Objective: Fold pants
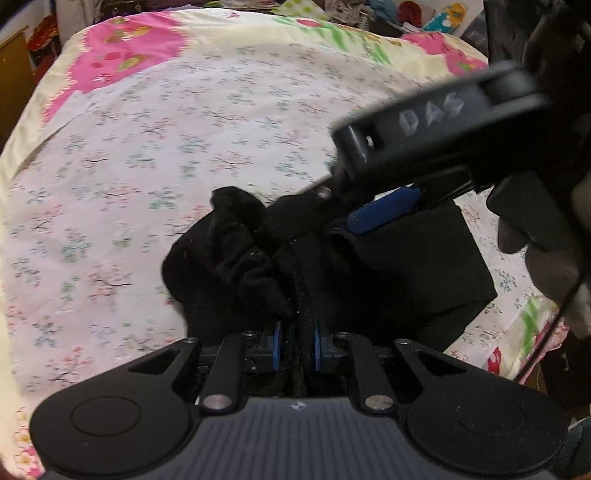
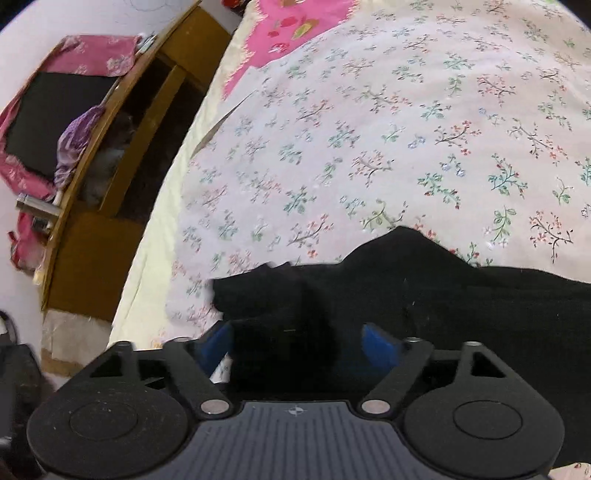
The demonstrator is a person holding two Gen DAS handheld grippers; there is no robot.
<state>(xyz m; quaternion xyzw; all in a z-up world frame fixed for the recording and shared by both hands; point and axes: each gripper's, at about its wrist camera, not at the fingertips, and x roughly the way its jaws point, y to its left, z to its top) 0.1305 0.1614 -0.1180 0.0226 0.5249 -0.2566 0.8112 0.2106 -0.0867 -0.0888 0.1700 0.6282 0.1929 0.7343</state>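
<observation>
Floral bedding [image 1: 155, 155] with small sprigs and pink patches is covering the bed that fills both views, and the black pants [image 1: 388, 266] are lying on it near the cameras.

In the left wrist view, the left gripper [image 1: 297, 349] is pinching a ridge of the black cloth, its blue pads [image 1: 277, 343] drawn close together with the fabric running between them. Just beyond, the pants are bunching into loose folds on the left and lying flatter in a squared panel on the right. Further out on the right, the right gripper [image 1: 373, 210] is reaching in from above, one blue finger touching the cloth's far edge; its black body carries white lettering, and the image there is blurring. Past the bed's far edge, a jumble of coloured fabrics [image 1: 388, 14] is showing.

In the right wrist view, the right gripper [image 2: 295, 347] is holding a fold of the pants [image 2: 424, 295], the blue fingers [image 2: 376, 347] standing fairly wide with a thick bundle of cloth filling the gap. The dark fabric is stretching away to the right across the sheet [image 2: 369, 129]. Off the bed on the left, a wooden cabinet [image 2: 122, 177] is standing beside the mattress, with pink cloth [image 2: 92, 55] and a purple bundle [image 2: 74, 144] resting on top.
</observation>
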